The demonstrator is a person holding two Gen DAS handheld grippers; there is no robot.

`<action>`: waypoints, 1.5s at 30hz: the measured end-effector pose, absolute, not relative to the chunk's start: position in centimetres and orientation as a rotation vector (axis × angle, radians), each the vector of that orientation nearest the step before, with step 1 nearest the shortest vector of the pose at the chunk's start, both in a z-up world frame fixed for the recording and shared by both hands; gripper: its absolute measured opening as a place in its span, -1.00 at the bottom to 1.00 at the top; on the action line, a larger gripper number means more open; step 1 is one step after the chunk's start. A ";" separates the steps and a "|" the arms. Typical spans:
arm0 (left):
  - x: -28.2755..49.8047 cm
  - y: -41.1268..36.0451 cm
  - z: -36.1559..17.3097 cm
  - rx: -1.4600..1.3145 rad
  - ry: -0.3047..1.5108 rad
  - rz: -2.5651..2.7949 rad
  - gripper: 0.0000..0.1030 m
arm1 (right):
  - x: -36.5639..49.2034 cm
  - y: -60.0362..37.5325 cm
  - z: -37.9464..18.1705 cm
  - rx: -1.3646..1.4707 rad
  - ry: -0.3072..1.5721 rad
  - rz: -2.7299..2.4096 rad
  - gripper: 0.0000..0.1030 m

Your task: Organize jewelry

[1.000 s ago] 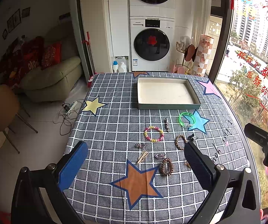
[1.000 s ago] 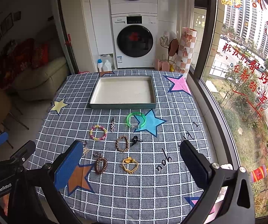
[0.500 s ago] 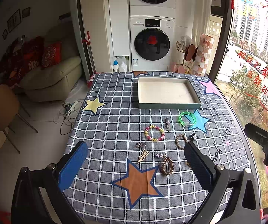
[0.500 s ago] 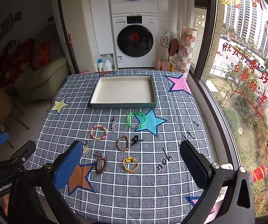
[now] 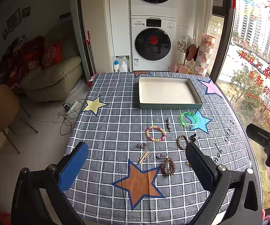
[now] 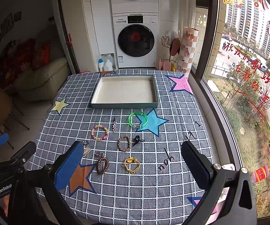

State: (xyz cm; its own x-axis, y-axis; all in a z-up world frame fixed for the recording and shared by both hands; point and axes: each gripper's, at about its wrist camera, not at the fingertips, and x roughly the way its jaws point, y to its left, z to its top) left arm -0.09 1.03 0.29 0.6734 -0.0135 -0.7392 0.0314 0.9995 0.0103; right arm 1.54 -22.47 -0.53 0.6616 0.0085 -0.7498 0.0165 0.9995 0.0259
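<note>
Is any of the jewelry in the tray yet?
No, the tray holds only its bare white floor, and the green bangle and beaded bracelet lie on the tablecloth in front of it.

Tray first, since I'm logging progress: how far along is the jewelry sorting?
Nothing looks done: the tray holds no jewelry. Nothing is in hand; the left gripper and right gripper are open above the table. All pieces remain on the cloth, including the green bracelet, beaded bracelet and yellow piece.

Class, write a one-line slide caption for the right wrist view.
Open right gripper above a checked tablecloth strewn with bracelets and hair ties, empty tray beyond.
</note>
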 end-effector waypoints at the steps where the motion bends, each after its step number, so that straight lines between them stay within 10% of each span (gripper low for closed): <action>1: -0.1 1.0 0.3 0.023 0.831 -0.025 1.00 | 1.6 -22.5 -0.5 0.032 0.848 -0.005 1.00; 20: 0.9 2.1 -1.7 -0.007 0.885 -0.053 1.00 | 1.7 -22.6 -1.6 0.078 0.888 -0.011 1.00; 45: 14.9 1.0 -16.1 -0.009 1.177 -0.105 1.00 | 12.4 -26.4 -16.2 0.159 1.234 -0.046 1.00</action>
State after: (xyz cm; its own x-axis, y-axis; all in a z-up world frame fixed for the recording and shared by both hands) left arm 14.86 1.03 -16.08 0.3797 -0.0866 -0.9210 0.0771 0.9951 -0.0617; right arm 12.37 -26.40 -16.24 0.3308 0.0513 -0.9423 0.1206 0.9880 0.0961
